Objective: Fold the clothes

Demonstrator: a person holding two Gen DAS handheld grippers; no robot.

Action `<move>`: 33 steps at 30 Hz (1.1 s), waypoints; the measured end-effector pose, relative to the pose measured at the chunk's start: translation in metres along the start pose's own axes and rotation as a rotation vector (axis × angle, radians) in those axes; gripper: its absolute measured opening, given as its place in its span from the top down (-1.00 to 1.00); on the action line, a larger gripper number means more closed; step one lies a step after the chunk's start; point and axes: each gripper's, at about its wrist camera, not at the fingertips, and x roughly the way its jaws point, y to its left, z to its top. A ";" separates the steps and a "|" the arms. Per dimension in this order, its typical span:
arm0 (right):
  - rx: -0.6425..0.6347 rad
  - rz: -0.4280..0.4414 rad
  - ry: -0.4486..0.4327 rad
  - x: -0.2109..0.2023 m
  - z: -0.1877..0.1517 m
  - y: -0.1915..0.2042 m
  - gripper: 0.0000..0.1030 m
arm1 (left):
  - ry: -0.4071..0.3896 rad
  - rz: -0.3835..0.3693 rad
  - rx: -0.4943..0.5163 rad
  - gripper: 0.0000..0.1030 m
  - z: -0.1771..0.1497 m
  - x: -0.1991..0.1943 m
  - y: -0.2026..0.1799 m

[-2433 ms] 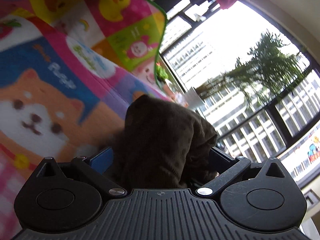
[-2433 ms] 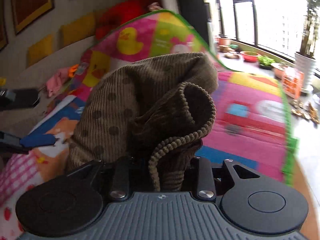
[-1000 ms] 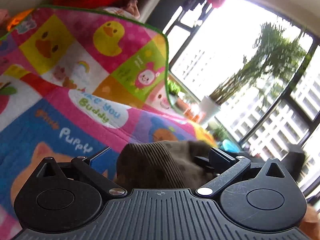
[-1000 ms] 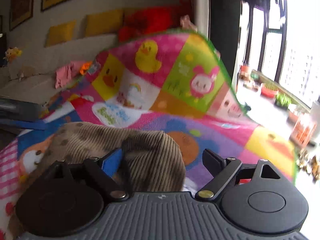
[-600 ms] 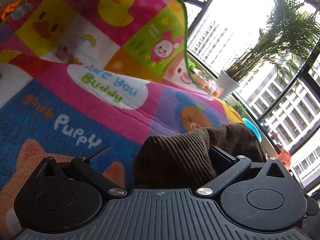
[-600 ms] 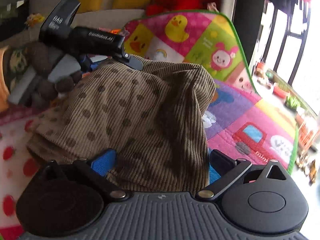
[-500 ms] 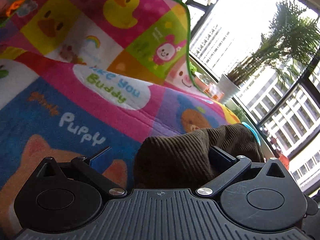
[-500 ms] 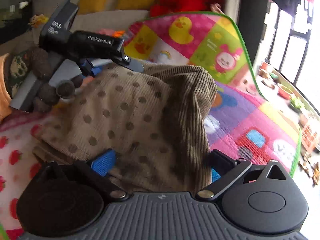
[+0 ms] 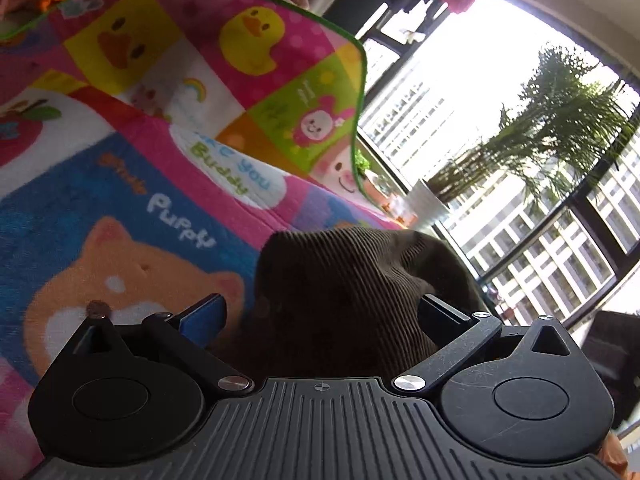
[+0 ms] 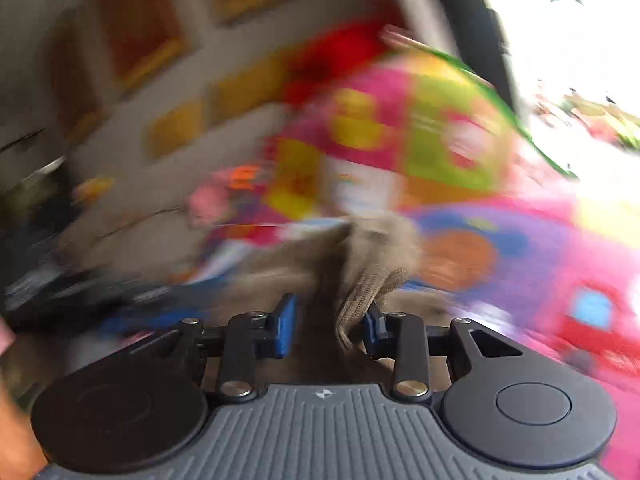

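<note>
A brown corduroy garment [image 9: 352, 272] bulges between the wide-spread fingers of my left gripper [image 9: 322, 314]. It leans against the right finger, with a gap beside the blue left pad. The garment lies on a colourful cartoon blanket [image 9: 120, 184]. The right wrist view is badly blurred by motion. There my right gripper [image 10: 329, 326] has its jaws closing, narrow now, with a bunched fold of the same garment [image 10: 372, 248] between the blue pads. The fold rises from the jaws over the blanket [image 10: 540, 248].
A large window and a potted plant [image 9: 432, 204] stand beyond the blanket's green-trimmed far edge. Yellow cushions [image 10: 176, 128] and a red pillow [image 10: 332, 56] line a sofa at the back. Pink clothing [image 10: 208, 200] lies near them. A hand [image 10: 12, 420] shows at the lower left.
My right gripper's jaws went from wide apart to narrow around a fold of the garment, and its view swung and blurred. The left gripper stays wide with the garment between its fingers.
</note>
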 end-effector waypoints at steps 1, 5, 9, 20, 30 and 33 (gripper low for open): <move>-0.092 0.030 -0.013 -0.006 -0.002 0.020 0.34 | -0.008 0.005 -0.006 -1.00 0.002 -0.002 0.003; -0.315 0.051 -0.036 -0.015 -0.006 0.066 0.36 | -0.017 0.005 -0.043 -1.00 0.005 0.000 0.008; -0.155 -0.076 -0.006 -0.002 0.008 0.021 0.38 | -0.003 -0.004 -0.019 -1.00 0.002 0.000 0.001; 0.130 -0.390 0.126 -0.008 -0.026 -0.084 0.33 | -0.035 -0.019 0.049 -1.00 0.011 0.003 -0.022; -0.059 -0.183 -0.080 0.019 0.059 -0.036 0.18 | -0.014 0.037 0.093 -1.00 0.009 0.014 -0.031; -0.150 -0.186 -0.011 0.059 0.069 -0.023 0.17 | -0.017 0.023 0.111 -1.00 0.006 0.008 -0.034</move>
